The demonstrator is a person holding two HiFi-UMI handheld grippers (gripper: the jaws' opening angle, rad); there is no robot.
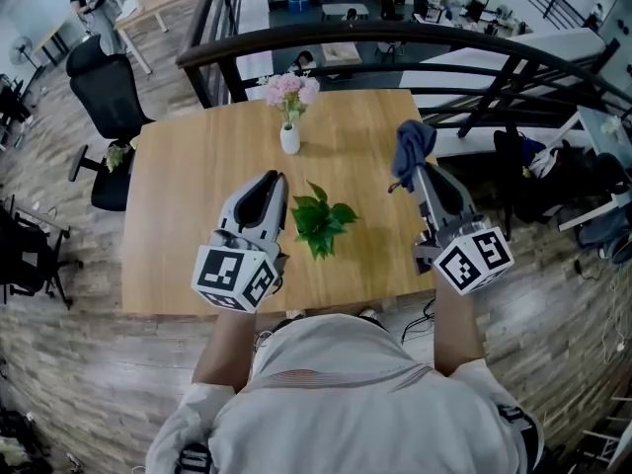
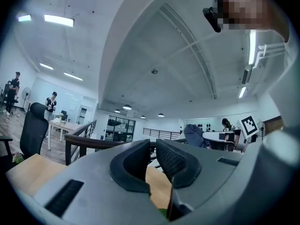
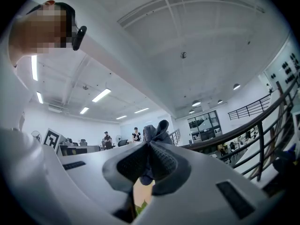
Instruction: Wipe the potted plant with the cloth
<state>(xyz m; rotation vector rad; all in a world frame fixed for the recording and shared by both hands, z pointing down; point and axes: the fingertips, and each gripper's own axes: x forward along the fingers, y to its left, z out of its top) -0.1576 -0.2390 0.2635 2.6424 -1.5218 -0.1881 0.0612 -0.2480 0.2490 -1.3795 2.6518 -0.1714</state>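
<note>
The small green potted plant point(image 1: 318, 222) stands on the wooden table point(image 1: 197, 176) between my two grippers. My right gripper point(image 1: 416, 169) is held up above the table to the plant's right, shut on a dark blue cloth point(image 1: 412, 146). In the right gripper view the cloth point(image 3: 155, 131) bunches up out of the pinched jaws of the right gripper point(image 3: 149, 150). My left gripper point(image 1: 268, 180) hovers just left of the plant. In its own view the left gripper point(image 2: 153, 146) has its jaws drawn almost together, with only a thin slit and nothing between them.
A white vase of pink flowers point(image 1: 289, 107) stands at the table's far edge. A dark railing point(image 1: 395, 36) runs behind the table. A black office chair point(image 1: 107, 102) sits at the left. Bags point(image 1: 553, 181) lie on the floor at the right.
</note>
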